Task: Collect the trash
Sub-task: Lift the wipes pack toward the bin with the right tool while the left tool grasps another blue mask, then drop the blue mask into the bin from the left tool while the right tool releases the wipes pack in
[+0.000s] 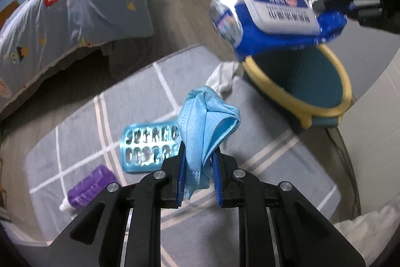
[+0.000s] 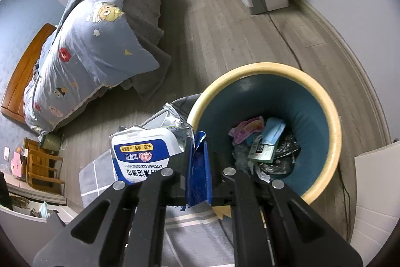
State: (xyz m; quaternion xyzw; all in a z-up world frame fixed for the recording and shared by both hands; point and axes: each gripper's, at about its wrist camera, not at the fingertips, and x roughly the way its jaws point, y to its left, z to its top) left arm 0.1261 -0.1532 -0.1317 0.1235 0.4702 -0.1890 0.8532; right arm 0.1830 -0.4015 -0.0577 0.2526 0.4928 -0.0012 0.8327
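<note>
Mask [image 1: 207,121] is soft and light; left gripper [image 1: 198,169] jaws pinch its bunched middle. Right gripper [image 2: 198,167] jaws clamp the crinkly wipes pack [image 2: 142,154] by its edge, beside the bin [image 2: 325,101].

tool [image 2: 198,162] gripping wipes pack [image 2: 142,154] (blue), bin [image 2: 325,106]

The face mask [image 1: 205,126] looks like soft matt non-woven cloth, pleated and crumpled. The wipes pack [image 1: 272,16] is glossy crinkly plastic film with a smooth hard white lid. The blister sheet [image 1: 147,149] is shiny foil and plastic. The rug [image 1: 262,167] is short, fuzzy fabric, the floor [image 2: 225,24] matt wood-look planks. The bin [image 2: 322,101] is smooth plastic. Both tongs, left [image 1: 198,167] and right [image 2: 198,167], are matt black with polished metal pins.
</note>
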